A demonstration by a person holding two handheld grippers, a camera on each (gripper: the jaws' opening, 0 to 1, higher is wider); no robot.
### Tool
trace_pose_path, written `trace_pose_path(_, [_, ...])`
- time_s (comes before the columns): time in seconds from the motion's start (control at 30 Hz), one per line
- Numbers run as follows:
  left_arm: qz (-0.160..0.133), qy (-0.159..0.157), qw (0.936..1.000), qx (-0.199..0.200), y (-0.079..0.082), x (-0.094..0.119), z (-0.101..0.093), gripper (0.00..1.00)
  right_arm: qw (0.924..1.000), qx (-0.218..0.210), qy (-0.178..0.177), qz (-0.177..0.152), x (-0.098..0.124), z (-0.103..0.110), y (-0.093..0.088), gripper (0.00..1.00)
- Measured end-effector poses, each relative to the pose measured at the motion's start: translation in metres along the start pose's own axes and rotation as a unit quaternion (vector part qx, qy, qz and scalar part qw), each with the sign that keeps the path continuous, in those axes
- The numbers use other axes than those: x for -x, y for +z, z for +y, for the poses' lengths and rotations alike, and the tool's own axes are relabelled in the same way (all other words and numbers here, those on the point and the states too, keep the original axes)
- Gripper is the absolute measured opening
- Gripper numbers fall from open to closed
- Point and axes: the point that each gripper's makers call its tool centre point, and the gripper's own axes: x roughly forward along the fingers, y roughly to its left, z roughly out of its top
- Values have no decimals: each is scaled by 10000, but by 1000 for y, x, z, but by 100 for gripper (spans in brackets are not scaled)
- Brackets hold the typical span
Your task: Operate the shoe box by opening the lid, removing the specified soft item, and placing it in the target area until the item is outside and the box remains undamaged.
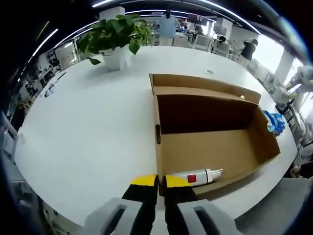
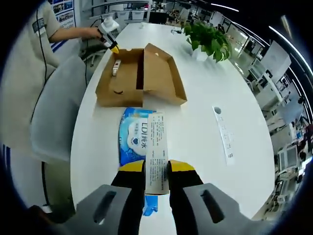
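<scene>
Jaws, left: your left gripper (image 1: 161,182) has its yellow-tipped jaws closed together with nothing between them, right at the near edge of the shoe box (image 1: 210,142).
Jaws, right: your right gripper (image 2: 157,172) has its jaws clamped on the soft pack (image 2: 136,137), a blue wipes packet with a long white label that runs down between the tips.
Soft pack: outside the box, lying on the white bench (image 2: 205,107) just ahead of your right jaws, between them and the box.
Shoe box: open cardboard, lid flap folded back on the side far from your left jaws; in the right gripper view it sits further out along the bench, beyond the pack.
Inside the box: a white bottle (image 1: 198,176) with a red label lies on its side against the near wall, just right of your left jaws.
Further out: a potted plant (image 1: 115,41) stands on the bench well beyond the box.
Bench edge: a grey chair (image 2: 56,107) stands to the left of your right jaws.
</scene>
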Motion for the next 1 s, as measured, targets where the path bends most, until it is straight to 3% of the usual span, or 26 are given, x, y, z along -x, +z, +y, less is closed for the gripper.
trace_pose_path(0.37, [-41,-14,10000,70,1,-2,2,3,9986,25,85,522,-27,-14,-41,15])
trace_pose_path(1.0, [-30,12,10000,94,2,-4,2,3,9937,-82,221,1093,-58,-28,-97,15])
